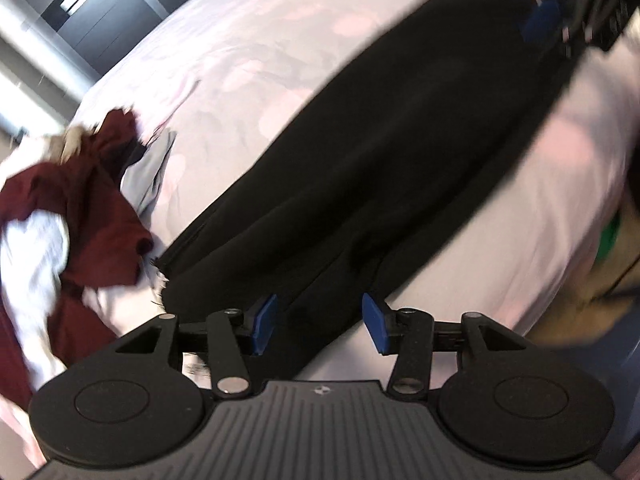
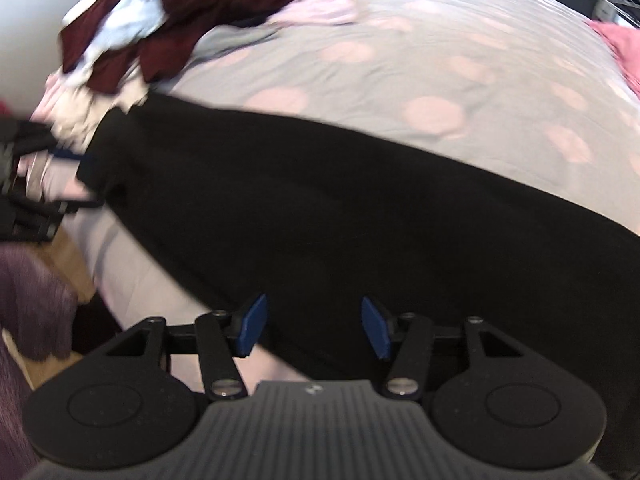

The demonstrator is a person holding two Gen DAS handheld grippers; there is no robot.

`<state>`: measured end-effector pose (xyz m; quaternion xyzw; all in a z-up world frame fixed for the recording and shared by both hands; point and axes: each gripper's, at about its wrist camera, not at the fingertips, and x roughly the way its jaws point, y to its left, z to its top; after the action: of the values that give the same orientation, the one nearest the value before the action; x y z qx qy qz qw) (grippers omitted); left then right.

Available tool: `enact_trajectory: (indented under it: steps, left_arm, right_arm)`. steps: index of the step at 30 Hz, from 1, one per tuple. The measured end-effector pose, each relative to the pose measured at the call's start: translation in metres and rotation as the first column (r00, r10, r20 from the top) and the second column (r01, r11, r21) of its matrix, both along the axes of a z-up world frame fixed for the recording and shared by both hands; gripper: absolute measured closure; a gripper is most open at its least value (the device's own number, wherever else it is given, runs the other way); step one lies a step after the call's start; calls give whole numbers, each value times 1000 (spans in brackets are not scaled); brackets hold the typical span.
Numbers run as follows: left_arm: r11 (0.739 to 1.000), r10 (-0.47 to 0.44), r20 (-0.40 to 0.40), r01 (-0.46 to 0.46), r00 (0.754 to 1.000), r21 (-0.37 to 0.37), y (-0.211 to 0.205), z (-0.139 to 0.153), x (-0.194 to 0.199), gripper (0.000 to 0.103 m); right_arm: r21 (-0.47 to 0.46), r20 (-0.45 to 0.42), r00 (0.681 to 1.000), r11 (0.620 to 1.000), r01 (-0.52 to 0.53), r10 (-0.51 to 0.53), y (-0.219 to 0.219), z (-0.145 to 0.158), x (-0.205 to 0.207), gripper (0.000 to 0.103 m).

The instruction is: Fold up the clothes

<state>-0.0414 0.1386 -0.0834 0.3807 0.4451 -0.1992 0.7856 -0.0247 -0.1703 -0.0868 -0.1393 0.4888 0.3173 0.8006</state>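
A black garment (image 1: 384, 152) lies spread flat on a bed (image 1: 248, 48) covered in pale fabric with pink spots. In the left wrist view its long axis runs diagonally from the lower centre of the frame to the upper right corner; the narrow end with lengthwise seams or folds sits at the lower centre. In the right wrist view the garment (image 2: 320, 208) runs as a broad band from the middle left to the lower right.

The left gripper (image 1: 320, 326) points down at the narrow end of the garment. Its jaws stand apart, the blue pads (image 1: 264, 324) clear of the cloth; nothing is gripped.

The right gripper (image 2: 312, 328) points down at the garment's near edge. Its jaws are likewise parted and hold nothing.

A pile of clothes (image 1: 80, 216), maroon and white, lies at the left of the left wrist view, just beside the garment's narrow end. In the right wrist view the pile (image 2: 160, 24) occupies the upper left.

Both views are motion-blurred.
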Motion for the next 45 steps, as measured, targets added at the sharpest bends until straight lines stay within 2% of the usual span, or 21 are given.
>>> enact_trajectory:
  steps: [2,4,6,8,9,10,13,15,16,18,20,21,26,29,32,34,35,37,39,43,45]
  left_arm:
    - [998,-46,-26,47,999,38,7,-7,4,58]
    - [996,-74,-54,76,996,47,12,-11,7,67]
    - [993,-93,-69,97,993,61,15,-14,9,83]
    - [992,-93,-63,98,994,83,13,-17,10,89]
    - [989,-96,-48,101,994,107,12,-17,9,96]
    - [986,-99,-15,100,995,135,10,-16,7,99]
    - [984,-78,148,52,986,171,13,3,1,101]
    - [985,-48,218,10,975,173,20,14,0,101]
    - [980,-46,216,2,975,200,24,12,0,101]
    - [970,-11,140,-23,990,240,33,-4,4,101]
    - [981,28,37,-35,999,189,40,-12,6,101]
    - [984,42,3,-42,999,171,42,-13,6,101]
    - [986,148,-111,-139,983,87,56,3,11,99]
    - [976,213,-168,-218,963,-14,73,29,14,95]
    - [938,277,-169,-304,946,-164,91,56,22,80]
    - [896,330,-164,-363,930,-257,102,66,37,69]
    - [873,352,-166,-387,921,-297,106,67,46,60]
    - [832,378,-190,-423,906,-359,113,65,67,57]
    - [807,392,-234,-454,890,-377,116,58,83,57]
    - [789,417,-317,-512,852,-339,125,36,101,57]
    - [756,412,-364,-537,835,-375,133,31,101,58]
  right_arm:
    - [-29,5,999,999,-38,38,7,-6,-4,44]
    - [-52,9,998,997,-62,62,12,-10,-7,44]
    - [-59,6,997,996,-73,74,13,-12,-7,43]
    - [-61,0,997,995,-83,84,15,-14,-7,41]
    - [-65,-2,996,994,-88,88,16,-16,-7,41]
    - [-71,-1,996,993,-92,92,16,-18,-5,41]
    - [-80,9,995,992,-102,103,19,-19,-5,41]
    - [-69,24,993,991,-115,117,18,-17,-8,41]
    - [-61,34,991,990,-124,126,18,-16,-9,41]
    - [-73,42,989,988,-140,143,18,-15,-11,43]
    - [-104,28,989,984,-144,147,21,-20,-11,56]
    - [-117,18,989,983,-144,147,22,-23,-9,58]
    - [-93,-44,990,986,-135,132,18,-23,-2,58]
    - [-66,-66,991,990,-122,118,15,-18,1,57]
    - [-30,-75,993,995,-99,96,11,-10,5,58]
    - [2,-56,995,997,-77,77,8,-2,9,58]
    - [15,-40,997,998,-69,69,8,2,12,58]
    - [41,-5,999,998,-54,54,8,11,20,58]
    - [48,25,999,998,-38,37,11,18,29,58]
    - [60,47,999,998,-21,18,30,25,47,58]
    - [64,52,998,998,-29,26,42,28,56,58]
